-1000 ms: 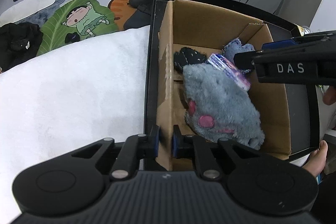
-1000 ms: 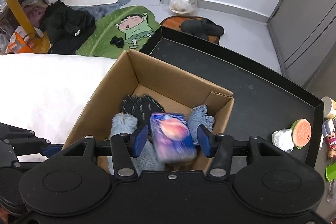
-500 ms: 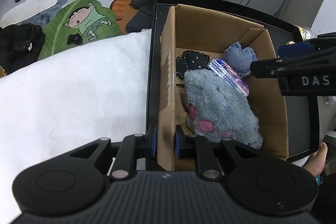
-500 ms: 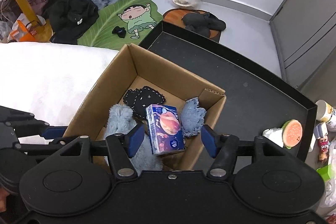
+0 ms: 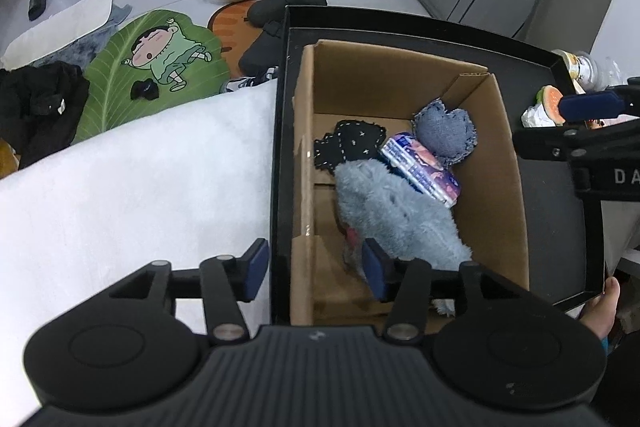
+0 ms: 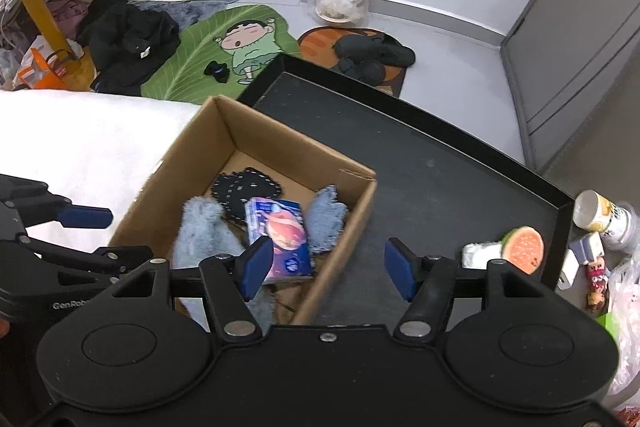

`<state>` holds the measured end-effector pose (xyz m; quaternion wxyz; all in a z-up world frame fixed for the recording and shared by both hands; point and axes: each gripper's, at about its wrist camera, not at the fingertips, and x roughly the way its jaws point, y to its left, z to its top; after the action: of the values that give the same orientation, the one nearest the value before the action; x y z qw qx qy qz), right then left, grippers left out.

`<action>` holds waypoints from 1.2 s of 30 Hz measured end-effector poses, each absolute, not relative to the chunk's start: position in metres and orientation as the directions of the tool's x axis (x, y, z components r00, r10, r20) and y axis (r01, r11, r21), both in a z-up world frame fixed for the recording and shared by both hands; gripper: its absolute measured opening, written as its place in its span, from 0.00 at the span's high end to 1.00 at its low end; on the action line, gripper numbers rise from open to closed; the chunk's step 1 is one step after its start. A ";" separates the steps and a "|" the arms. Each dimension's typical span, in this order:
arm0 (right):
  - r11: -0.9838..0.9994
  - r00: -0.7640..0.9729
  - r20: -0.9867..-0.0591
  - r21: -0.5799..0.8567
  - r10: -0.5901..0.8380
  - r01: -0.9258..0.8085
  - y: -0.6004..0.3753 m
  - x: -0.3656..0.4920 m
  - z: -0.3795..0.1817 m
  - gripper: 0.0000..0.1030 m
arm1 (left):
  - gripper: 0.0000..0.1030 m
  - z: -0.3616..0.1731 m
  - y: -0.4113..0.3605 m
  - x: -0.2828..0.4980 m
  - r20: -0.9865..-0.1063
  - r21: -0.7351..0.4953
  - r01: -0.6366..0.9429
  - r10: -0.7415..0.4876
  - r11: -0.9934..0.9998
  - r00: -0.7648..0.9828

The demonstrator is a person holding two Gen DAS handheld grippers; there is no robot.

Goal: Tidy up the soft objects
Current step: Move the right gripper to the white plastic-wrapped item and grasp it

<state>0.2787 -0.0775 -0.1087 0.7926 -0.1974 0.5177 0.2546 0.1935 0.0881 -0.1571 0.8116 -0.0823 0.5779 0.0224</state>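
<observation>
- The brown cardboard box [image 5: 496, 187] stands inside a shallow black tray [image 5: 558, 219], which sits beside a white fleecy blanket [image 5: 120, 187].
- In the box lie a fluffy pale-blue plush toy [image 5: 394, 215], a purple printed tissue pack [image 5: 422, 169] leaning on it, a frayed denim-blue fabric piece [image 5: 444, 133] and a black stitched fabric piece [image 5: 350, 143] (partly tucked under the plush).
- The left gripper [image 5: 316, 273] has just been opening; its blue pads now stand apart on either side of the box's near-left wall and the tray rim, pressing neither. Its right pad covers the plush's lower end, where a bit of pink shows.
- The right gripper [image 6: 330, 267] has also just been widening and holds nothing; the tissue pack [image 6: 282, 241] lies in the box beyond its left pad, its bottom edge hidden by that pad.
- A watermelon-slice object [image 6: 522, 249] sits at the tray's right edge, its white base hard to identify.
- A bare foot [image 5: 602, 307] is cut off by the tray corner.
</observation>
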 end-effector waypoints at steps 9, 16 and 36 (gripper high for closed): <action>0.821 0.346 -0.924 -0.067 0.164 -0.567 -0.117 0.296 -0.113 0.32 | 0.41 -0.160 0.081 0.210 -0.957 -0.108 -0.099 -0.076 0.989 0.281; 0.853 0.334 -0.936 -0.079 0.115 -0.515 -0.152 0.320 -0.130 0.31 | 0.39 -0.161 0.080 0.222 -0.965 -0.099 -0.088 -0.073 0.991 0.253; 0.917 0.311 -0.945 -0.030 0.104 -0.397 -0.186 0.365 -0.198 0.43 | 0.38 -0.164 0.068 0.245 -0.974 -0.076 -0.047 -0.064 0.996 0.217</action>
<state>0.3653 -0.1864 -0.1980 0.7992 -0.1296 0.5656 0.1565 0.2445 0.0677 -0.1642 0.7790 -0.0441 0.6255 -0.0055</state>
